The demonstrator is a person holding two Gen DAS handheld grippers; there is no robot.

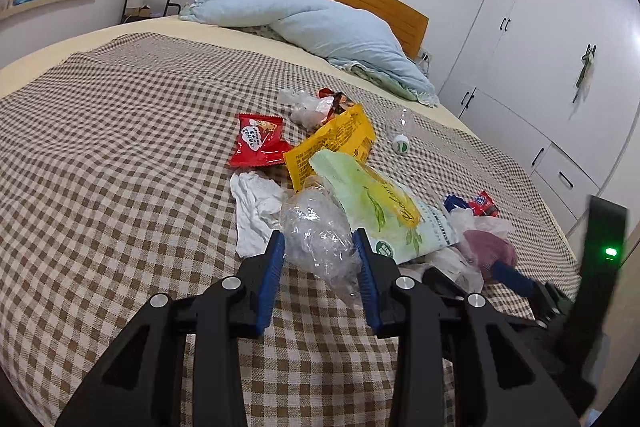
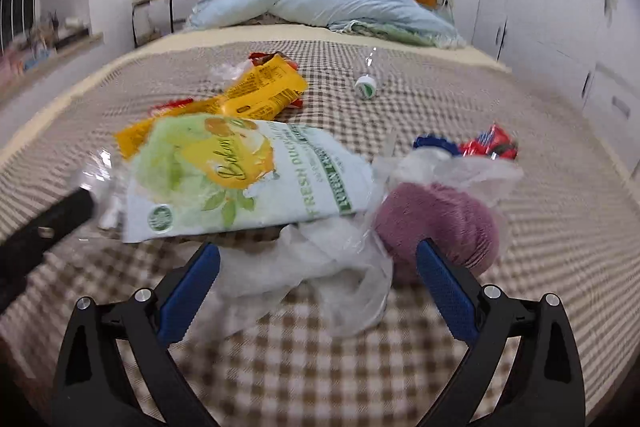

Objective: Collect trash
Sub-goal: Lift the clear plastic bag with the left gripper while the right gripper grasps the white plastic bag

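Checked bed (image 1: 120,131) carries scattered wrappers (image 1: 260,141) and blue quilt (image 1: 320,23).

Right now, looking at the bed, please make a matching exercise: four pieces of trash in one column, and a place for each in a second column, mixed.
Things:
1. crumpled clear plastic
2. red snack packet
3. small white cap
4. purple bundle in a thin bag

Places:
A. alone on the checked cover, right of the yellow wrapper
B. between the left gripper's fingers
C. just ahead of the right gripper's right finger
D. left of the yellow wrapper

Pairs: 1-B, 2-D, 3-A, 4-C
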